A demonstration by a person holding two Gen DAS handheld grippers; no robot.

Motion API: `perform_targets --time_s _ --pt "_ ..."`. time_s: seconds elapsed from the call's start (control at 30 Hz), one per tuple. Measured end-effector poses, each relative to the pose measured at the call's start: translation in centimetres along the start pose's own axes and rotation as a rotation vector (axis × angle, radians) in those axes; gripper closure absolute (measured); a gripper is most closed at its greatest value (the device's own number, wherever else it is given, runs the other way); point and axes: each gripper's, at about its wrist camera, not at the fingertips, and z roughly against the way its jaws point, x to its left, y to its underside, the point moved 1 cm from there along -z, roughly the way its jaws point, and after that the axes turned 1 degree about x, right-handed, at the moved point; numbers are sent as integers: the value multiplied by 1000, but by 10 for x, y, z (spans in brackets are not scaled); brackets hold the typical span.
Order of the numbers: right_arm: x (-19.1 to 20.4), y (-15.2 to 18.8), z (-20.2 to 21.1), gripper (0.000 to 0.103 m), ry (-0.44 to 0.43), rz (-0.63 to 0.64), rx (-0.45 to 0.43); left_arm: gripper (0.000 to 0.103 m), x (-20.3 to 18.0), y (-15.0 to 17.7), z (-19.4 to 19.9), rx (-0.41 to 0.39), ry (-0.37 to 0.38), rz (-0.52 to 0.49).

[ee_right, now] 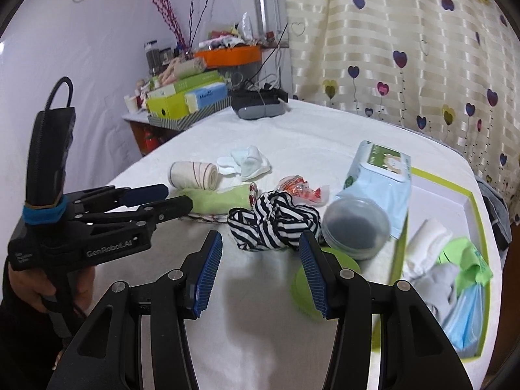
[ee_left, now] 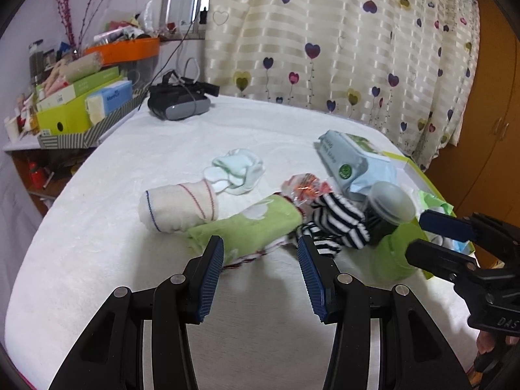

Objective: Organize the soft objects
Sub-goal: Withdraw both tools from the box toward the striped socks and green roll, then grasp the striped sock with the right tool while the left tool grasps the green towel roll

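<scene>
Both claws are spread about halfway with nothing between the pads. The left claw (ee_left: 260, 247) hangs just over the near end of the green sock (ee_left: 250, 224), and the right claw (ee_right: 260, 243) sits right in front of the striped sock (ee_right: 276, 221). Taking the striped sock as the landmark: the cream roll (ee_right: 193, 175) lies beyond the green sock on its far left, the clear jar (ee_right: 357, 227) touches its right side, and the green-rimmed box (ee_right: 468, 201) of folded soft stuff is further right, all on the white surface (ee_right: 308, 136).
</scene>
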Motion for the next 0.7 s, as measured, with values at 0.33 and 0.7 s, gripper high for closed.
perform_targets --time_s 0.33,0.7 --pt "2 -17 -49 53 58 33 95 56 21 1 -21 25 5 -1" --pt "8 -19 -73 95 72 87 146 45 27 -3 -46 57 39 -71"
